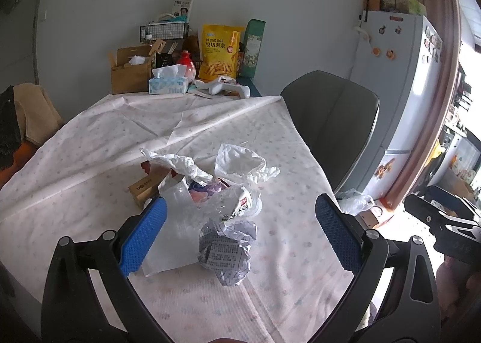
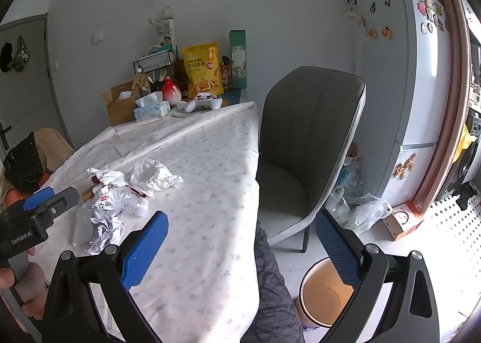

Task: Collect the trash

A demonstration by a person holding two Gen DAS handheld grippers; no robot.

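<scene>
A heap of trash lies on the table's pale dotted cloth [image 1: 90,144]: a crumpled printed paper ball [image 1: 227,249], a crushed clear plastic bottle [image 1: 234,203], white crumpled tissue [image 1: 240,164] and a small brown box [image 1: 144,191]. My left gripper [image 1: 240,240] is open, its blue fingers either side of the paper ball, a little above it. My right gripper [image 2: 240,249] is open and empty, over the table's right edge, well right of the heap [image 2: 111,207]. An orange-lined bin [image 2: 324,295] stands on the floor below it.
A grey chair [image 2: 306,138] stands at the table's right side. Boxes, a tissue box [image 1: 168,84], a yellow snack bag [image 1: 221,51] and a game controller [image 1: 228,88] crowd the table's far end. A fridge [image 2: 412,72] and plastic bags [image 2: 360,210] are at right.
</scene>
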